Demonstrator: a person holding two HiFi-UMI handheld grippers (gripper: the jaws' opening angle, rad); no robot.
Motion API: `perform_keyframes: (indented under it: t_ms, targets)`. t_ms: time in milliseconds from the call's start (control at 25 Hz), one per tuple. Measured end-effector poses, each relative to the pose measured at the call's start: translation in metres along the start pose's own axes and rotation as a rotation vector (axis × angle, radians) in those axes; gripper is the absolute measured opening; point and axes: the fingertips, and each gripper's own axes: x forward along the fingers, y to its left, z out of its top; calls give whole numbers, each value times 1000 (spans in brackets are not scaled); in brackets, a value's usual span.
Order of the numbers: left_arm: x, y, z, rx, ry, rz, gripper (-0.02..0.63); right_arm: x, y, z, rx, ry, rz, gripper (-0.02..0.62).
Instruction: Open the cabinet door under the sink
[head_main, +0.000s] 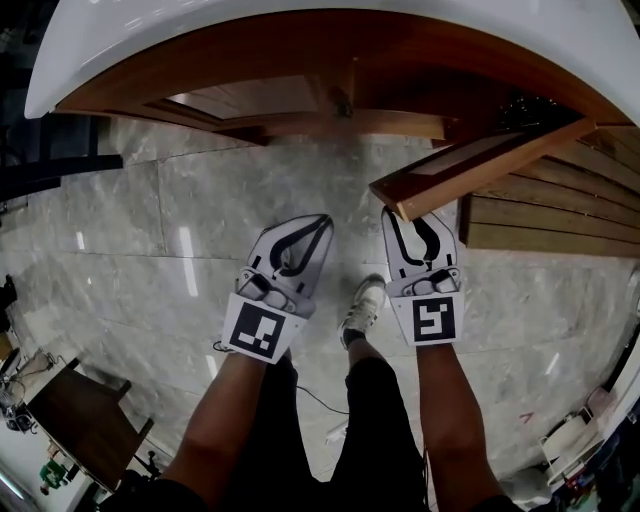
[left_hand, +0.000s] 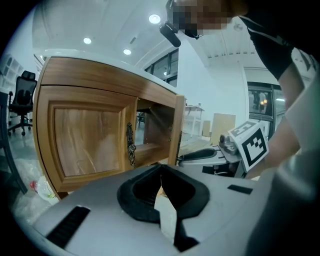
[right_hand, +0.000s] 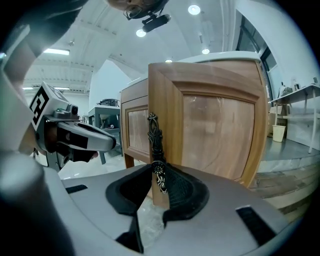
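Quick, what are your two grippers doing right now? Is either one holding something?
Left gripper: jaws closed, holding nothing.
Right gripper: jaws closed on the handle of the open cabinet door.

Glossy grey marble floor (head_main: 150, 250), wooden decking (head_main: 550, 215), black office chair (left_hand: 20, 100).

A glossy grey stone-tile floor (head_main: 150, 250) carries everything. The wooden cabinet (head_main: 250, 100) stands on it at the far side. To the right, wooden boards (head_main: 550, 215) lie side by side. A pale shoe (head_main: 362, 305) is planted mid-floor, with a thin cable (head_main: 318, 402) on the tiles just nearer. A dark table (head_main: 80, 415) stands near left.
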Motion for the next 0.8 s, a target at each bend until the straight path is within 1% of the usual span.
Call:
perform_keyframes:
  t_ms: [200,320,520,600,800]
  targets:
    - [-5,-17,-4,32,21,8,23,-19,0,-4,-7,-11,60,95]
    - [-6,-26,-2,25,15,21,23,-32,-2,-7,-6,-15,97,95]
    - [-6,-37,-4,43,31,24,23,-53,-5,-12,-20,-12,158,95]
    - [-4,-40,-4,37,31,26,23,-62,-6,-16,-33,-3,184,95]
    - [5,-48,-1,42,24,13,23,-89,-15,-23,-28,19,237,95]
